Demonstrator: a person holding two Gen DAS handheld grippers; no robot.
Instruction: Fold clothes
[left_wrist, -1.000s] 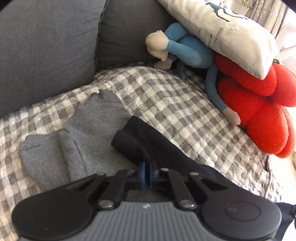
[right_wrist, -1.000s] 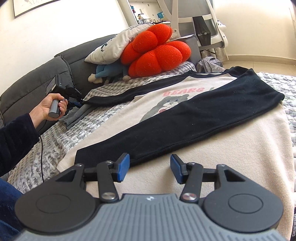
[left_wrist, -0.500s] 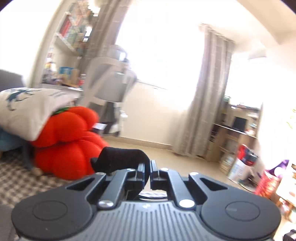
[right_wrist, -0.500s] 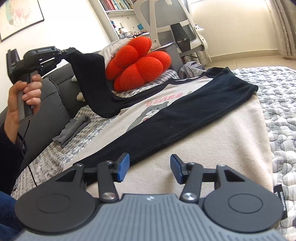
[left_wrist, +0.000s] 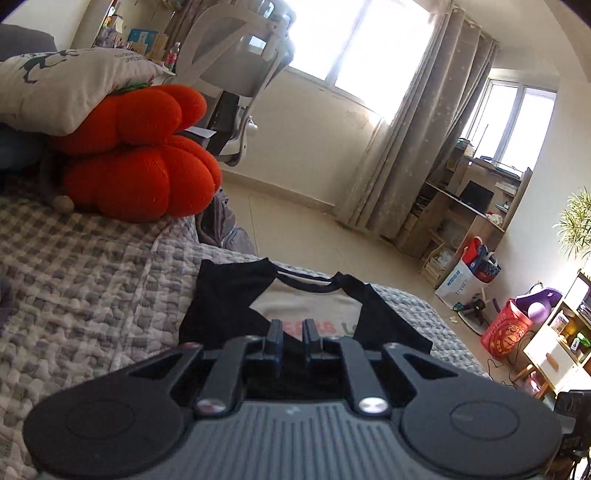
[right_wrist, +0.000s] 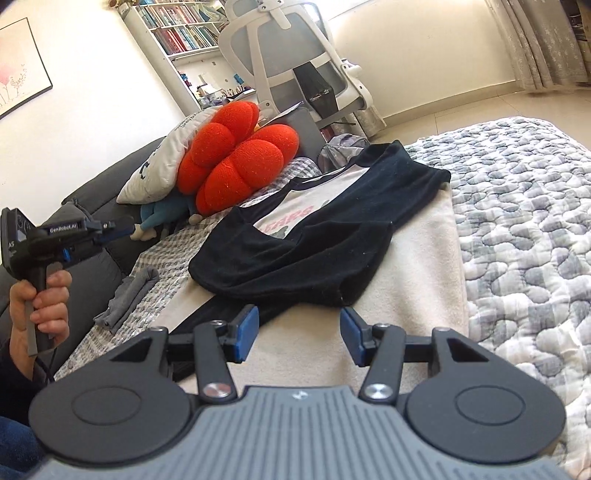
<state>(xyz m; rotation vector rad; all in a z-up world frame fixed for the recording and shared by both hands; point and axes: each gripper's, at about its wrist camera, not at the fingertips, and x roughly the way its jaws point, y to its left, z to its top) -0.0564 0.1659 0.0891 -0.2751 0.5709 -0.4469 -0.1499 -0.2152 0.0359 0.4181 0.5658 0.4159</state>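
Covering the frame's right side, the grey quilt (right_wrist: 517, 221) bears the cream sweatshirt (right_wrist: 417, 266) at centre, with its black sleeves (right_wrist: 295, 258) crossed over the chest. The right gripper (right_wrist: 299, 328), low centre, hovers half-wide and empty above the hem. The left gripper (right_wrist: 129, 223), far left, has just eased its jaws to a narrow gap with nothing between them. Lifting the hem could slide the loosely bunched sleeves off, spoiling the fold.

Left gripper (right_wrist: 127, 224): held aloft in the person's left hand (right_wrist: 40, 308), jaws just eased slightly apart, a narrow gap, nothing gripped. Right gripper (right_wrist: 297, 334): jaws half spread, empty.
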